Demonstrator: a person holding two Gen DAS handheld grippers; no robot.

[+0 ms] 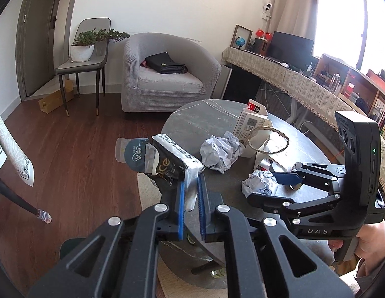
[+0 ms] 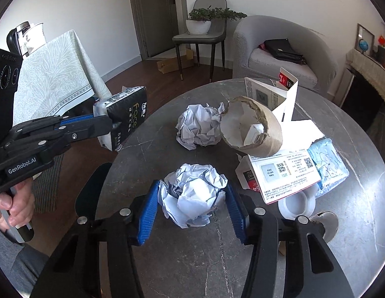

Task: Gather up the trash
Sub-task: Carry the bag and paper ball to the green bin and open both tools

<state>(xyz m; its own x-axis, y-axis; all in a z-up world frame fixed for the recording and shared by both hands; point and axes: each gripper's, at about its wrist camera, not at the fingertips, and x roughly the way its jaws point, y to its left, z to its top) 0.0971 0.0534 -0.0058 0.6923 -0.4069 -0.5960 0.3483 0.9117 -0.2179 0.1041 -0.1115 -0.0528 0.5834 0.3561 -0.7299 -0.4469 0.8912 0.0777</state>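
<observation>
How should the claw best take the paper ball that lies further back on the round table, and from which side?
Grip the far paper ball across its widest part, coming from above. It is roughly round and crumpled, so it should squash between the pads. The cardboard ring appears to touch its right side, so set one finger at the front and one at the back, where the table looks bare.

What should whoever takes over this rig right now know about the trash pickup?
Left tongs: shut on the black tissue pack, held off the table's left edge.
Right tongs: open, blue pads either side of the near crumpled paper ball, not yet closed.
Still on the round table: far paper ball, torn cardboard ring, white printed cartons, blue wipes pack, white tape roll.
No bin visible. Next, probably: close on the ball.
</observation>
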